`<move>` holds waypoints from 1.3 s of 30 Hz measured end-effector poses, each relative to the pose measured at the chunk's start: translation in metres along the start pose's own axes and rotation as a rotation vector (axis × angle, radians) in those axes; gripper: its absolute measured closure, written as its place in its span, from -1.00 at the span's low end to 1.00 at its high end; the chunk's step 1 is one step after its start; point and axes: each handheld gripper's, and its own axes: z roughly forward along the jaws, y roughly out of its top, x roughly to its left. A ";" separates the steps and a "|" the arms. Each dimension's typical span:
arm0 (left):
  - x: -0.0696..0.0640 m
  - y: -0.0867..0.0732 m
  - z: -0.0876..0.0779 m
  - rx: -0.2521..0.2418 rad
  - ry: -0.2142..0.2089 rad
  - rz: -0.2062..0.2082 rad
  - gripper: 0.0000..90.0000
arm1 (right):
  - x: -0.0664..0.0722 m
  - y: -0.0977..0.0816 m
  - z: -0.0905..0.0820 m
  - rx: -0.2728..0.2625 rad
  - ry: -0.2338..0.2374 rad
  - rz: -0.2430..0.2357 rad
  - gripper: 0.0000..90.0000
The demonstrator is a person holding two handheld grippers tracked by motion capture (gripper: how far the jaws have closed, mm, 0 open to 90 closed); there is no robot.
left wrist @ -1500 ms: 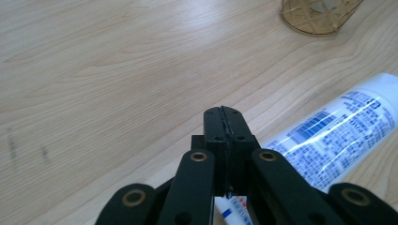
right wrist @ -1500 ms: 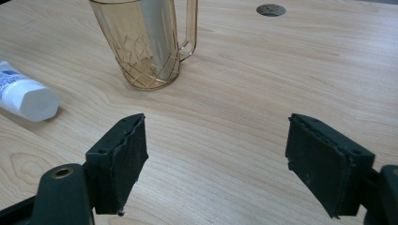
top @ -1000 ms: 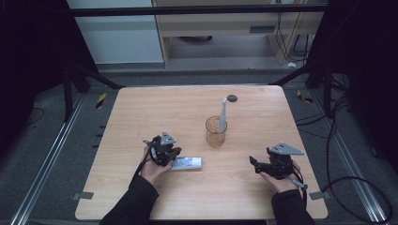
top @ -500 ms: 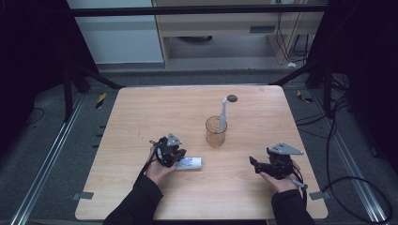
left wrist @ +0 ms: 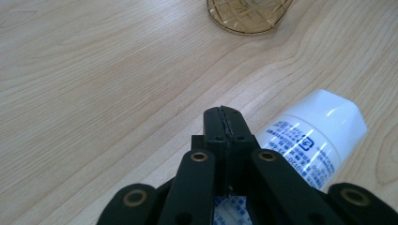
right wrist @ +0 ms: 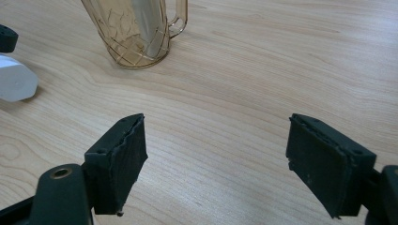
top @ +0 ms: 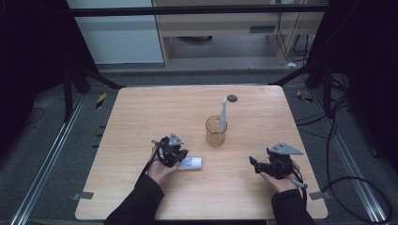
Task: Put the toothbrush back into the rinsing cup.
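Observation:
A white toothpaste tube (top: 191, 163) with blue print lies flat on the wooden table (top: 141, 112). My left gripper (top: 182, 155) is low over its near end with the jaws shut tight. In the left gripper view the tube (left wrist: 309, 136) runs under and to the right of the closed left gripper (left wrist: 224, 122), with nothing between the pads. An amber plastic cup (top: 216, 133) holds a grey toothbrush (top: 223, 115). My right gripper (top: 254, 162) rests open at the right, pointing left toward the cup (right wrist: 136, 33), its jaws wide apart (right wrist: 216, 150) over bare wood.
A small dark round disc (top: 232, 98) lies near the table's far edge. Metal rails and cables run along both sides of the table on the floor. The tube's cap end (right wrist: 14, 84) shows at the left of the right gripper view.
My left gripper has shifted slightly right, closer over the tube. The right gripper, cup and tube have stayed put.

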 end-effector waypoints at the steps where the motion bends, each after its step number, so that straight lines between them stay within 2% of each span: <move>1: -0.001 0.001 0.000 0.000 -0.003 0.002 0.98 | 0.000 0.000 -0.001 0.001 0.004 0.006 -0.54; 2: -0.003 0.002 -0.001 -0.005 -0.006 0.012 0.98 | 0.000 0.000 -0.001 0.000 0.002 0.006 -0.54; 8: -0.007 0.004 -0.004 -0.011 -0.024 0.009 0.98 | 0.000 0.000 0.000 0.004 0.001 -0.001 -0.54; 15: -0.015 0.010 0.001 -0.018 -0.031 0.017 0.98 | 0.000 0.000 0.000 0.008 0.003 0.002 -0.54; 21: -0.022 0.011 0.007 0.007 -0.052 0.028 0.98 | -0.002 -0.001 0.000 0.008 0.000 0.004 -0.54; 32: -0.038 0.001 -0.006 0.026 -0.077 0.090 0.98 | -0.002 -0.001 -0.001 0.009 -0.005 0.007 -0.54; 39: -0.044 -0.009 -0.016 0.026 -0.083 0.095 0.98 | -0.002 -0.002 -0.001 0.009 -0.004 0.002 -0.54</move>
